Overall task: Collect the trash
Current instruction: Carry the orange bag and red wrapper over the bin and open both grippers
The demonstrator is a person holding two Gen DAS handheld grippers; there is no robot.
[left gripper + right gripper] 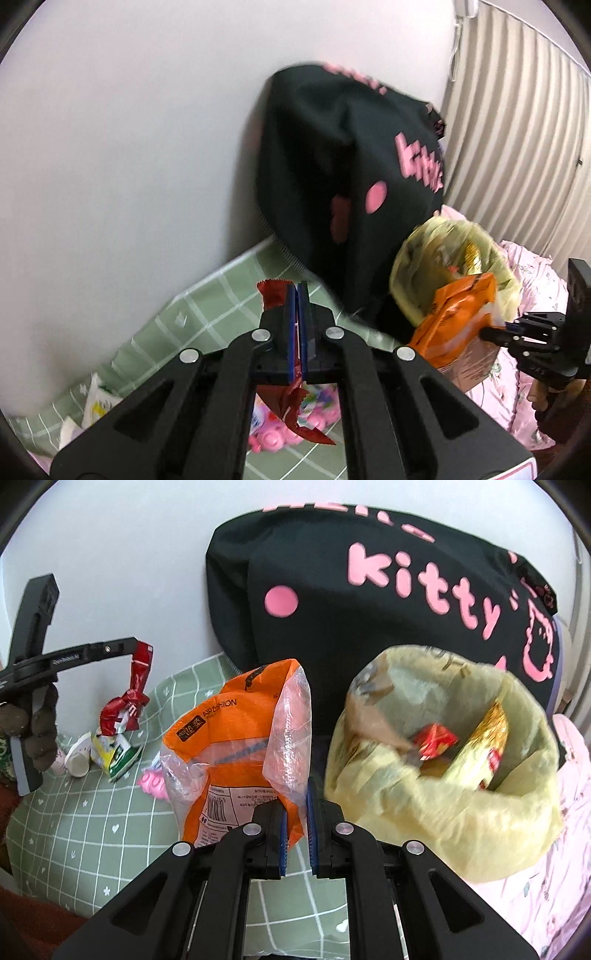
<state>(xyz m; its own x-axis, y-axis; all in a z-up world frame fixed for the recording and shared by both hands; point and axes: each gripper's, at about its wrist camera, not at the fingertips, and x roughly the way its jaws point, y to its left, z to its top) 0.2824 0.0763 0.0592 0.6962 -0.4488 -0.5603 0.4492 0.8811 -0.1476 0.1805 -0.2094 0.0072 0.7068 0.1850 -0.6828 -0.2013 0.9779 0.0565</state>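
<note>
My left gripper (297,286) is shut on a red foil wrapper (275,293) and holds it above the green checked bedding; in the right wrist view the wrapper (138,681) hangs from it at far left. My right gripper (297,797) is shut on an orange and clear plastic package (236,746), held up just left of the yellow trash bag (443,746). The bag stands open with several wrappers inside. In the left wrist view the package (458,314) is in front of the bag (443,251).
A black Hello Kitty bag (369,590) leans on the white wall behind the trash bag. On the green bedding (92,812) lie a green-white carton (114,755), a white cup (79,758) and a pink toy (153,781). A pink quilt (554,867) lies at right.
</note>
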